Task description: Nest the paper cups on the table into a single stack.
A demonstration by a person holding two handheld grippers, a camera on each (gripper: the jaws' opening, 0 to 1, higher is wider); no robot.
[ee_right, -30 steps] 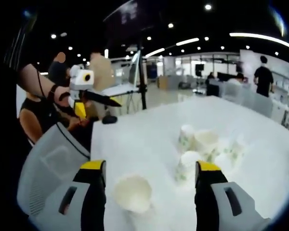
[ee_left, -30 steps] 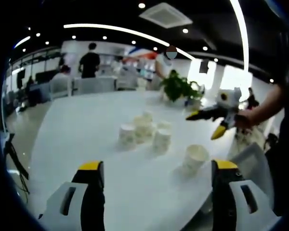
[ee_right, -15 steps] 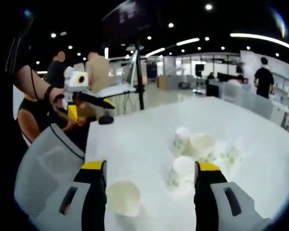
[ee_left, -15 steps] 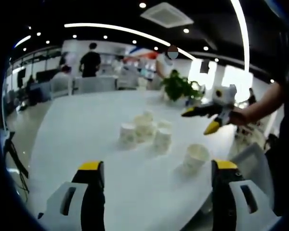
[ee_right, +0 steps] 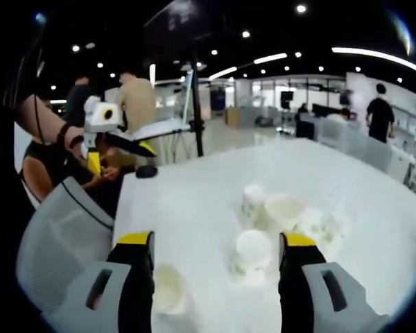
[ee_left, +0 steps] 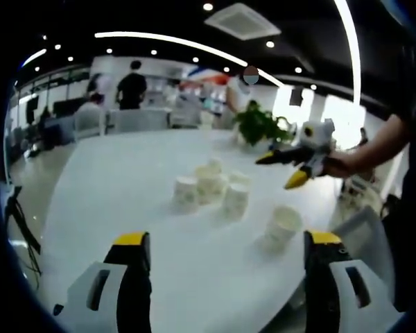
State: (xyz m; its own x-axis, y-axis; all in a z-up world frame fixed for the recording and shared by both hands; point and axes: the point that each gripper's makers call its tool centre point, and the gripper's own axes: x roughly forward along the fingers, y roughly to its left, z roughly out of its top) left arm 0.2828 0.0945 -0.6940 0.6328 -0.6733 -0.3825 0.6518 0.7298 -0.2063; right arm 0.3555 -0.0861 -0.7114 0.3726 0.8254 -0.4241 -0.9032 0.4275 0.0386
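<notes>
Several paper cups (ee_left: 206, 187); markings unreadable

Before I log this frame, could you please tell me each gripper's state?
Left gripper: open, holding nothing.
Right gripper: open, holding nothing, paper cups ahead.

Six paper cups (ee_left: 186, 193) on one white table (ee_left: 118, 180), with one potted plant (ee_left: 255, 127).
</notes>
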